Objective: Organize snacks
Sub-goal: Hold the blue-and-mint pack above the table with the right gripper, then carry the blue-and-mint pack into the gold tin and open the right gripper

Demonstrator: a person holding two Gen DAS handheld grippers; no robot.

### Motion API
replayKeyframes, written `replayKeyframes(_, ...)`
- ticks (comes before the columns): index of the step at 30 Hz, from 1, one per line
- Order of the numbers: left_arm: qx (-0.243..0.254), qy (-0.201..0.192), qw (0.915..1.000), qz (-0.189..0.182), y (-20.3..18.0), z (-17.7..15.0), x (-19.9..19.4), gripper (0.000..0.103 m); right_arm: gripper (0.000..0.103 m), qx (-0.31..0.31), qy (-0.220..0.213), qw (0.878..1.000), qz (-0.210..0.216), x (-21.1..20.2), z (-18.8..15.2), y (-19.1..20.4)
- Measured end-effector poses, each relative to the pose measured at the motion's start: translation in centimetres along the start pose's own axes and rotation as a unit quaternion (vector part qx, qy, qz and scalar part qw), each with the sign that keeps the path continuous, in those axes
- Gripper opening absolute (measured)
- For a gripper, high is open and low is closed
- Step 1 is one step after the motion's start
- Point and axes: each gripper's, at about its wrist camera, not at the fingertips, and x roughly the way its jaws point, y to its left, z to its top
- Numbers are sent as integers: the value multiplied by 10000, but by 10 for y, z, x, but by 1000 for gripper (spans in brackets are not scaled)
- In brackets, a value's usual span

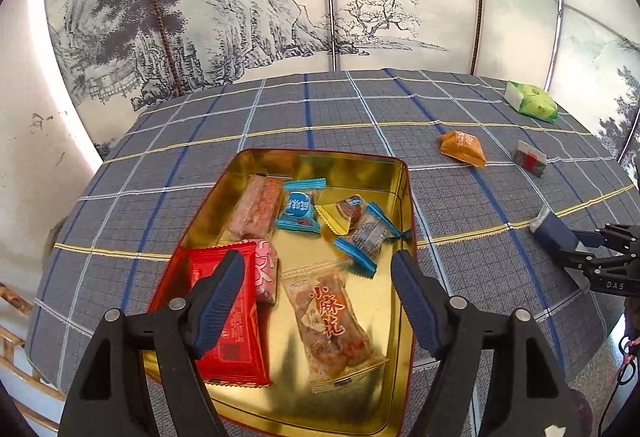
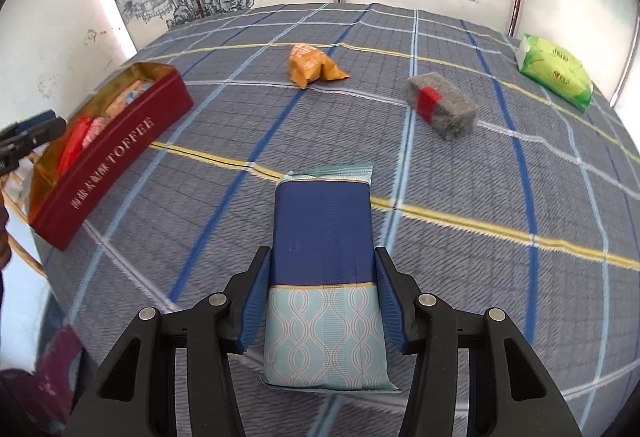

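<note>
A red toffee tin [image 1: 256,161] with a gold inside lies open on the plaid cloth. It holds a red packet [image 1: 240,333], a clear twist-snack packet [image 1: 332,321], a pink packet [image 1: 266,269] and several blue-wrapped candies [image 1: 298,207]. My left gripper [image 1: 318,261] hangs over the tin, open, with nothing between its fingers. My right gripper [image 2: 322,253] is shut on a blue and teal packet [image 2: 322,221], gripped by its long sides just above the cloth. The tin [image 2: 112,165] lies to its left.
On the cloth beyond lie an orange packet [image 2: 310,65], a grey packet with a red band [image 2: 442,105] and a green packet [image 2: 554,71] near the far right edge. A painted folding screen stands behind the table. A bamboo chair is at the left.
</note>
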Motion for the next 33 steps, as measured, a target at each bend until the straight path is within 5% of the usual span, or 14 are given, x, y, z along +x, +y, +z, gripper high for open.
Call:
replayKeyframes(18, -80, -87, 9999, 122, 13, -14, -16, 77, 51, 766, -44, 9938, 804, -6, -8, 12)
replayKeyframes(33, -240, -210, 9993, 169, 26, -21, -36, 82, 51, 681, -280, 9892, 1270, -25, 15, 46)
